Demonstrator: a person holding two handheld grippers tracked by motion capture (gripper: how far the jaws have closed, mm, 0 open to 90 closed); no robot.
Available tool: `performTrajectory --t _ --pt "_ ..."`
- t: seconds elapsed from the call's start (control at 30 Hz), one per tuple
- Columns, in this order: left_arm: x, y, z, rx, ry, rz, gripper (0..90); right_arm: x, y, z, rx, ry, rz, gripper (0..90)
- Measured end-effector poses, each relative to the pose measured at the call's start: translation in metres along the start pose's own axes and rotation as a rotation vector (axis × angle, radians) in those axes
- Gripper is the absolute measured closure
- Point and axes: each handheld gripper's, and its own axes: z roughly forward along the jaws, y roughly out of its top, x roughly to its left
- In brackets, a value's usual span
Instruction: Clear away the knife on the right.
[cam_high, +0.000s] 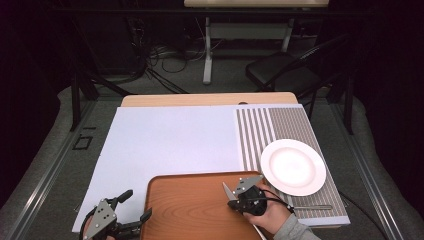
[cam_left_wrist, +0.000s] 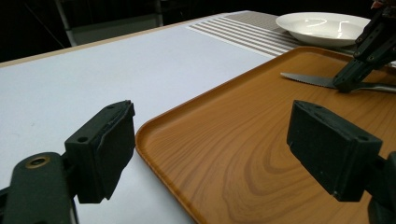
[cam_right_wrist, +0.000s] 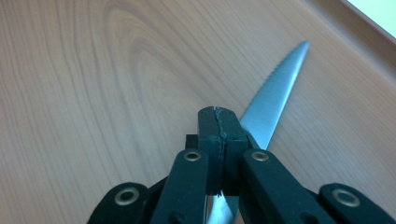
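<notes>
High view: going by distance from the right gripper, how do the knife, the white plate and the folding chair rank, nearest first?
From the right gripper:
1. Knife, clamped in its jaws over the wooden tray.
2. White plate, just beyond and to the right, on the striped mat.
3. Folding chair, far back on the floor past the table's far edge.

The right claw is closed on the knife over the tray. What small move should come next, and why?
Probably lift the knife a little off the tray: the right claw is already shut on it, and the blade seems to lie low on the wood.
</notes>
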Motion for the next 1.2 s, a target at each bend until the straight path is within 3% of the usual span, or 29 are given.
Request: performTrajectory --t 0.73,0.93,1.2 --pt "-0.001 0.0 0.001 0.001 0.001 -0.002 15.6 -0.03 -0.026 -0.025 -0.013 -0.04 0.076 90.0" --pt "0.0 0.0 0.0 0.002 0.004 0.001 15.6 -0.026 -0.031 -0.03 -0.029 -0.041 0.081 90.0" --pt "-0.001 0.0 0.0 0.001 0.005 0.002 15.6 -0.014 -0.04 -0.036 -0.008 -0.002 0.089 90.0"
